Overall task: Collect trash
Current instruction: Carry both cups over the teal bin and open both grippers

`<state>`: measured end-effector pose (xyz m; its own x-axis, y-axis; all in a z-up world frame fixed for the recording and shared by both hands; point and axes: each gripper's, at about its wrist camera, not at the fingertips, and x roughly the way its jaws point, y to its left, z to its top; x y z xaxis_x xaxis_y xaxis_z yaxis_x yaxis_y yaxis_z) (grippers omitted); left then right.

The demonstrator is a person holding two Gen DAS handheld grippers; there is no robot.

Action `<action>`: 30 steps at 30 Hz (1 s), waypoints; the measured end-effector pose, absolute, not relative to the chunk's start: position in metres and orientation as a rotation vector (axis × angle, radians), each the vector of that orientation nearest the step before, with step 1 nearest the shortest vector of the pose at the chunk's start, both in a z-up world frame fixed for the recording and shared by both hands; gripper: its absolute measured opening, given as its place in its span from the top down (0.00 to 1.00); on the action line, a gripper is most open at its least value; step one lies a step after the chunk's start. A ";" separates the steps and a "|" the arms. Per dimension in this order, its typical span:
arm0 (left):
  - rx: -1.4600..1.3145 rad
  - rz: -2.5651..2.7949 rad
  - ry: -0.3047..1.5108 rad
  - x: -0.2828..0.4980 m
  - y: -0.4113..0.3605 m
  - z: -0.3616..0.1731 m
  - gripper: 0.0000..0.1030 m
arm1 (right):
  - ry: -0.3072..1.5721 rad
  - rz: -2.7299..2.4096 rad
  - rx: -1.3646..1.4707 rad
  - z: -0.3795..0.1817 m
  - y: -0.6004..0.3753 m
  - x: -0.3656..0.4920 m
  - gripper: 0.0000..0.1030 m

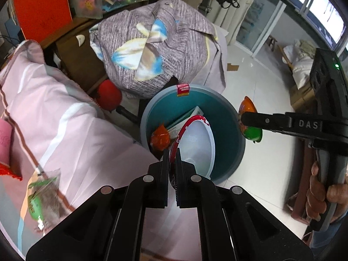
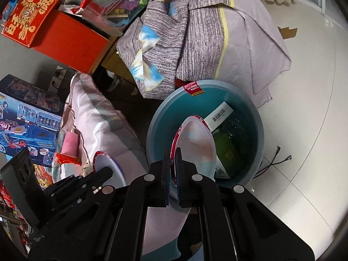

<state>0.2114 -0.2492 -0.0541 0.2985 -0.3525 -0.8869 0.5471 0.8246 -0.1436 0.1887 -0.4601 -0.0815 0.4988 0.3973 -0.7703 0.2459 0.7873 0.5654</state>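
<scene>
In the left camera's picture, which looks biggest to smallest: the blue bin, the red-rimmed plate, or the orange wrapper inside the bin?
1. blue bin
2. red-rimmed plate, though it is nearer the camera, which enlarges it
3. orange wrapper

L gripper (image 1: 172, 152) & R gripper (image 2: 173, 151) both clamped, fingers pointing down-fwd.

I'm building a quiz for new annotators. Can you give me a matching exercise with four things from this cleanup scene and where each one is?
Things:
1. red-rimmed plate
2. orange wrapper
3. cardboard scrap
4. clear bag

Places:
a. on the pink bedding
b. inside the teal bin
c. clamped in the left gripper
d. on the floor tiles

Pairs: 1-c, 2-b, 3-d, 4-a.

The right gripper clamps a second plate.
</scene>
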 end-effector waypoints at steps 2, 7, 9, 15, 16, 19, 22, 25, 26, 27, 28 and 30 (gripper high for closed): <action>0.192 -0.604 1.135 0.218 -0.253 -0.059 0.95 | 1.072 0.101 0.691 -0.083 -0.459 0.193 0.95; 0.187 -0.609 1.175 0.231 -0.262 -0.072 0.89 | 1.089 0.100 0.691 -0.089 -0.457 0.202 0.95; 0.175 -0.598 1.179 0.235 -0.260 -0.075 0.71 | 1.096 0.100 0.691 -0.091 -0.455 0.205 0.95; 0.165 -0.590 1.154 0.231 -0.246 -0.071 0.38 | 1.118 0.102 0.677 -0.094 -0.448 0.211 0.95; 0.163 -0.592 1.154 0.230 -0.244 -0.070 0.36 | 1.120 0.103 0.676 -0.095 -0.446 0.212 0.95; 0.153 -0.592 1.145 0.225 -0.236 -0.067 0.24 | 1.127 0.108 0.668 -0.095 -0.441 0.215 0.95; 0.139 -0.597 1.131 0.219 -0.227 -0.063 0.15 | 1.135 0.116 0.657 -0.094 -0.435 0.219 0.95; 0.131 -0.600 1.126 0.215 -0.220 -0.061 0.14 | 1.143 0.125 0.647 -0.093 -0.427 0.224 0.92; 0.126 -0.599 1.128 0.214 -0.218 -0.060 0.13 | 1.145 0.127 0.641 -0.093 -0.423 0.226 0.92; 0.119 -0.600 1.130 0.213 -0.215 -0.060 0.13 | 1.145 0.130 0.636 -0.092 -0.420 0.227 0.91; 0.114 -0.602 1.130 0.212 -0.213 -0.060 0.12 | 1.149 0.135 0.629 -0.092 -0.416 0.229 0.90; 0.108 -0.603 1.130 0.210 -0.209 -0.060 0.12 | 1.157 0.144 0.625 -0.092 -0.410 0.232 0.70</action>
<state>0.2101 -0.2092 -0.0598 0.2863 -0.3972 -0.8719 0.5035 0.8366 -0.2158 0.2317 -0.4104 -0.0920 0.4141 0.4172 -0.8090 0.2065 0.8225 0.5299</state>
